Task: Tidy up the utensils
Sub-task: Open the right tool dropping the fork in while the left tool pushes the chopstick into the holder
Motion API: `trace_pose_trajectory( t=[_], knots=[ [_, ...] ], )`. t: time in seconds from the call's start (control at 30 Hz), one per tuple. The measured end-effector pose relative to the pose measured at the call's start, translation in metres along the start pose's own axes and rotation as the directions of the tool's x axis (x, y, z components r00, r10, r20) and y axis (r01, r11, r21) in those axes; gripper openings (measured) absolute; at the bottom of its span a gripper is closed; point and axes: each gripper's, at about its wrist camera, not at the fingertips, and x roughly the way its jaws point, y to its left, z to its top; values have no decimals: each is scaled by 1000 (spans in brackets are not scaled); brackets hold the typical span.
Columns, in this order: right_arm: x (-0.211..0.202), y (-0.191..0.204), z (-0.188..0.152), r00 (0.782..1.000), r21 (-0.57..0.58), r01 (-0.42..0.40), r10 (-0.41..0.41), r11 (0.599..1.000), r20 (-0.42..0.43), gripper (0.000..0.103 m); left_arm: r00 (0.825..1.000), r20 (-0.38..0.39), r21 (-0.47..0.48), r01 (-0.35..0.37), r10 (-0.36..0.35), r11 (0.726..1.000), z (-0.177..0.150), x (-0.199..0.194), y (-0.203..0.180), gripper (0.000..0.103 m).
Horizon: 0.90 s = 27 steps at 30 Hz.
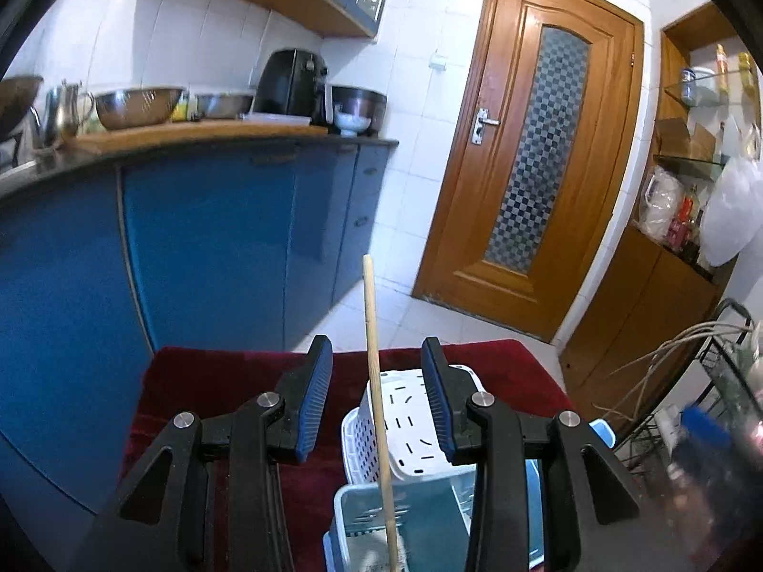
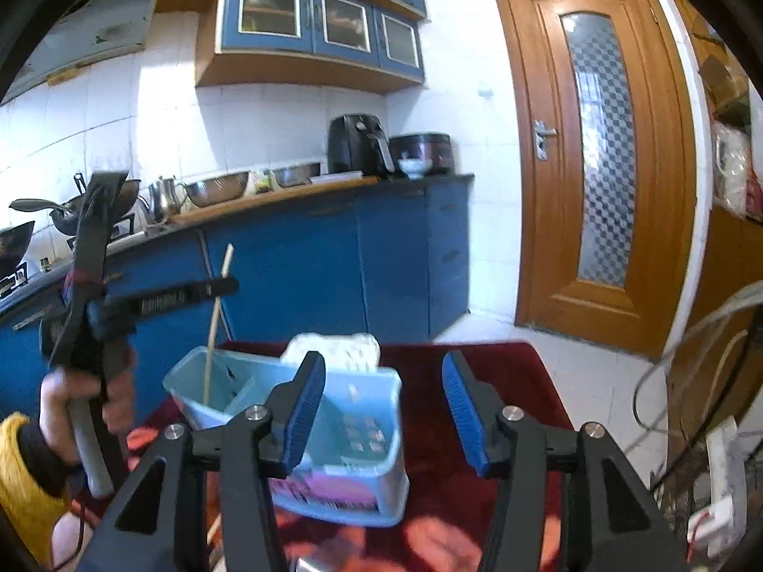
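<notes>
Inside slotted blue plastic basket [image 2: 334, 434], slim round wooden chopstick [image 1: 376, 405] leans.

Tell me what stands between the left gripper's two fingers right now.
In the left wrist view, a wooden chopstick stands upright between the left gripper's open pads, touching neither, its lower end down in the light blue utensil basket.

A pale wooden chopstick [image 1: 376, 381] stands nearly upright in a light-blue slotted basket [image 2: 334, 434] on red cloth.
</notes>
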Motion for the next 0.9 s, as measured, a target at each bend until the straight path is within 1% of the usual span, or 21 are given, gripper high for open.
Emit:
trace_pose_trajectory(
  t=[0.1, 0.2, 0.23, 0.27, 0.3, 0.33, 0.37, 0.43, 0.5, 0.6, 0.67, 0.73, 0.87, 0.9],
  knots=[
    [-5, -14, -15, 999, 56, -13, 15, 998, -38, 55, 999, -35, 3, 15, -15, 1000, 3, 11, -1, 39],
    [-9, -24, -28, 998, 90, -12, 17, 996, -56, 55, 997, -65, 8, 32, -31, 999, 2, 20, -3, 31],
    [-10, -26, -31, 998, 96, -9, 15, 995, -57, 55, 997, -73, 8, 35, -35, 999, 2, 22, -4, 24],
    [-11, -28, -35, 998, 103, -6, 12, 995, -60, 55, 996, -81, 6, 36, -35, 999, 1, 24, -4, 9],
    [-12, -30, -39, 998, 111, -5, 12, 994, -63, 55, 996, -81, 4, 35, -34, 999, 1, 25, -5, 3],
    [-14, -30, -42, 998, 117, -7, 15, 993, -65, 55, 996, -76, 0, 41, -41, 999, 0, 25, -7, 2],
    [-14, -31, -44, 998, 121, -10, 18, 993, -68, 55, 997, -59, 0, 49, -49, 999, 0, 22, -8, 2],
    [-14, -32, -47, 997, 121, -9, 18, 993, -73, 55, 999, -31, 13, 40, -39, 999, 0, 16, -11, 2],
    [-15, -33, -51, 997, 122, -7, 16, 993, -78, 55, 1000, 21, 29, 23, -23, 999, 2, 6, -15, 2],
    [-13, -34, -52, 997, 135, -11, 22, 991, -78, 55, 995, 101, 34, -6, 3, 999, 3, -9, -18, 2],
    [-13, -34, -54, 997, 145, -15, 26, 989, -77, 55, 986, 164, 35, -37, 31, 999, -1, -17, -20, 2],
    [-11, -36, -56, 996, 152, -17, 30, 988, -82, 55, 977, 204, 27, -66, 59, 997, -6, -22, -19, 2],
    [-10, -35, -62, 995, 153, -21, 36, 988, -97, 55, 954, 280, 17, -115, 106, 993, -18, -32, -20, 2],
    [-10, -35, -64, 994, 154, -23, 39, 988, -100, 55, 945, 303, 18, -133, 122, 991, -21, -34, -21, 2]
  ],
)
